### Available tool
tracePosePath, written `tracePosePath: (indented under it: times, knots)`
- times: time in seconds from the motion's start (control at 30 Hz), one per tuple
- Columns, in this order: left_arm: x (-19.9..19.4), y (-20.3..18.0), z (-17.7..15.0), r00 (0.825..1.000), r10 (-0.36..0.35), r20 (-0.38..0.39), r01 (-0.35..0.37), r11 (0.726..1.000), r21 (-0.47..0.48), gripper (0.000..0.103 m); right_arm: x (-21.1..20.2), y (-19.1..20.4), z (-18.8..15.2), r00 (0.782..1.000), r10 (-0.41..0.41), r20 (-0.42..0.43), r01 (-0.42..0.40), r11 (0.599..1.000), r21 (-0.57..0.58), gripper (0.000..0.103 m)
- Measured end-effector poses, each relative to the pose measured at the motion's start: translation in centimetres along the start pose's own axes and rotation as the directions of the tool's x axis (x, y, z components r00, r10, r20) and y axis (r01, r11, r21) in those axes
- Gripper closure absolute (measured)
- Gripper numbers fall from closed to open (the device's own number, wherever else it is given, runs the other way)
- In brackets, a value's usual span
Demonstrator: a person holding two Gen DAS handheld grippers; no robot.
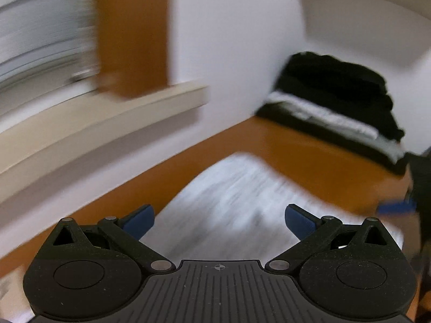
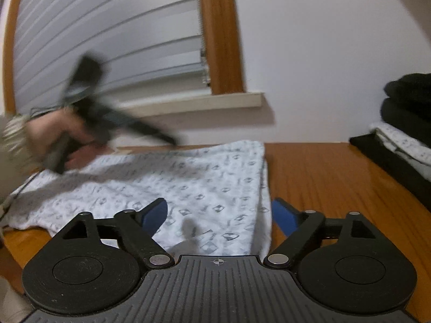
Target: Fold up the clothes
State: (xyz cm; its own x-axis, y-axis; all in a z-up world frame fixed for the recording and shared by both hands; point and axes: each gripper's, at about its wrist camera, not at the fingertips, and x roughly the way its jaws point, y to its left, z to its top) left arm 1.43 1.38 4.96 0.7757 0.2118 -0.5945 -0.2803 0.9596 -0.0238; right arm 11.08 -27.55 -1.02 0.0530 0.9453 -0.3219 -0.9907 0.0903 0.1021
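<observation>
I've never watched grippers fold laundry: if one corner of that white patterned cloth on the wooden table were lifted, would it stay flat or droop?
The white patterned cloth would probably droop: it lies thin and softly rumpled on the table. It looks light. Pushed, it would likely bunch rather than slide whole.

Bare counter right of the printed cloth is passable; folded stack blocks the far right.

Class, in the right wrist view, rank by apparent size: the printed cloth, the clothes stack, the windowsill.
1. Printed cloth, clearly largest.
2. Windowsill and clothes stack: too close to rank; the stack is cut off by the frame edge.
</observation>
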Motion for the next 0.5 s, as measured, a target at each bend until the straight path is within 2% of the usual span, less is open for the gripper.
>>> tracePosePath:
  times: [0.07,0.2,0.27,0.37,0.4,0.43,0.47,0.5]
  knots:
    - [3.0,-1.3,1.8,1.0,-0.009,-0.012,0.009,0.999,0.035,0.0,0.3,0.0,-0.3,1.0,-0.029,-0.008,0.029,0.999,-0.013,0.017]
    - [7.7,-4.2,3.2,0.996,0.062,-0.068,-0.054,0.992,0.118,0.0,0.0,-0.4,-0.6,1.0,-0.013,0.014,0.013,1.0,0.011,0.017]
    - [8.7,-4.1,3.2,0.996,0.064,-0.07,-0.056,0.993,0.106,0.001,0.0,-0.4,-0.5,1.0,0.002,0.016,-0.002,1.0,0.013,0.017]
    - [9.2,-3.3,3.0,0.998,0.025,-0.059,-0.02,0.997,0.077,0.012,0.0,-0.2,-0.4,1.0,0.008,0.02,-0.008,1.0,0.0,0.017]
    - [9.2,-3.1,2.9,0.999,0.009,-0.049,-0.006,0.998,0.066,0.032,-0.1,-0.1,-0.4,1.0,0.009,0.023,-0.009,1.0,-0.004,0.017]
    - [9.0,-2.9,2.7,0.999,-0.021,-0.046,0.023,0.999,0.048,0.058,-0.2,-0.1,-0.4,1.0,0.01,0.025,-0.01,1.0,-0.006,0.017]
    - [8.9,-2.5,2.5,0.997,-0.055,-0.05,0.056,0.998,0.024,0.07,-0.2,-0.1,-0.5,1.0,0.012,0.028,-0.011,1.0,-0.006,0.017]
    - [8.3,-2.5,2.4,0.997,-0.069,-0.042,0.07,0.997,0.024,0.09,-0.3,-0.1,-0.5,0.999,0.015,0.031,-0.015,1.0,-0.003,0.017]
